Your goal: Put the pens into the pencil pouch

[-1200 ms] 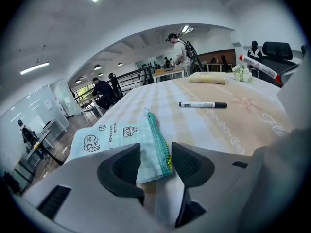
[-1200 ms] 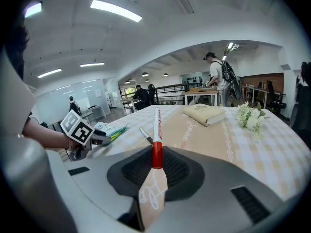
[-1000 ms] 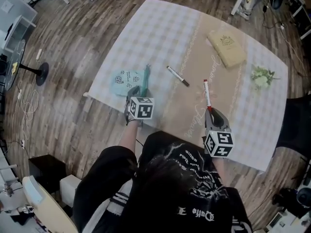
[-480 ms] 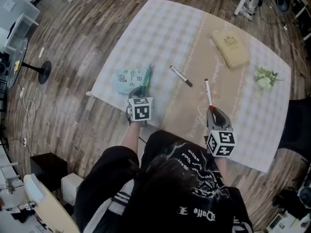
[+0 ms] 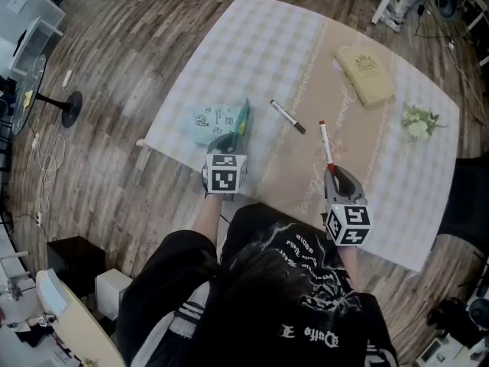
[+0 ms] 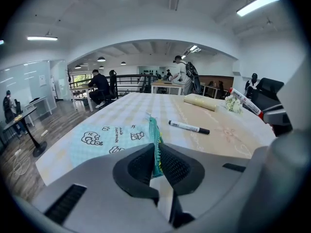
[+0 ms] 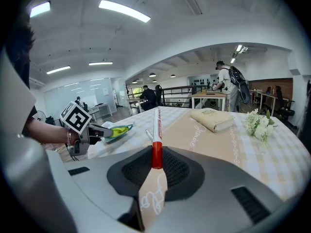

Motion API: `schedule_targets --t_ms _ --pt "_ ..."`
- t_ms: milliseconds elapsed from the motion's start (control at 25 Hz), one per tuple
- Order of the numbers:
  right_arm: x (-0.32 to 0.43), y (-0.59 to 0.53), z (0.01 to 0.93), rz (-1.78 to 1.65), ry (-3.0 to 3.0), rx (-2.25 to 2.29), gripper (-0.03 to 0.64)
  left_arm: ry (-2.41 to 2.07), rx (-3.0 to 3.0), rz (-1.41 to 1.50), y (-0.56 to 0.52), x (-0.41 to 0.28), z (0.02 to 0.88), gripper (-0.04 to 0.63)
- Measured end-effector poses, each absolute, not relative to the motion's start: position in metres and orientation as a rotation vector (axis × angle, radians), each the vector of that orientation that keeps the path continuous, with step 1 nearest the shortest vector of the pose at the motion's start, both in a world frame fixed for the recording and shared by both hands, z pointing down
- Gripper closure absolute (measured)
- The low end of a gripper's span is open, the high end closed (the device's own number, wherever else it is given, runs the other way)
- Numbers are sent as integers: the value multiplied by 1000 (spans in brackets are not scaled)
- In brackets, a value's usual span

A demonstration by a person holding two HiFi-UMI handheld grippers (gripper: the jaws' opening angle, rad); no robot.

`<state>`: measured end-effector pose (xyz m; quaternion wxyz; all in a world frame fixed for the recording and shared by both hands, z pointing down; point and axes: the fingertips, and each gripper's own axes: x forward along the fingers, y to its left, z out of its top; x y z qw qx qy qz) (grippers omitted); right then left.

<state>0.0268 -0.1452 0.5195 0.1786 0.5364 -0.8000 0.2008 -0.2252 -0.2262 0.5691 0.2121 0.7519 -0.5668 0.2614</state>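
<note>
The pencil pouch (image 5: 208, 119), pale blue with cartoon prints, lies near the left edge of the desk (image 5: 252, 44). Its green zip edge (image 6: 154, 135) is pinched by the left gripper (image 5: 229, 139), whose fingers have just been closing and now stand nearly together on it. The right gripper (image 5: 331, 171) has its fingers clamped on the red end of a white pen (image 5: 325, 142). A black-capped pen (image 5: 288, 118) lies on the desk between the two. A book (image 5: 365, 75) and a flower sprig (image 5: 416, 122) lie farther back.
</note>
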Motion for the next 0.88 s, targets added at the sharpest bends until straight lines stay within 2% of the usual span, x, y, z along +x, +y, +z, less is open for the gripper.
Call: schedule_targets --t_ms 880 --pt "11 -121 523 483 -2251 1323 546 -1107 2426 663 -186 -107 533 558"
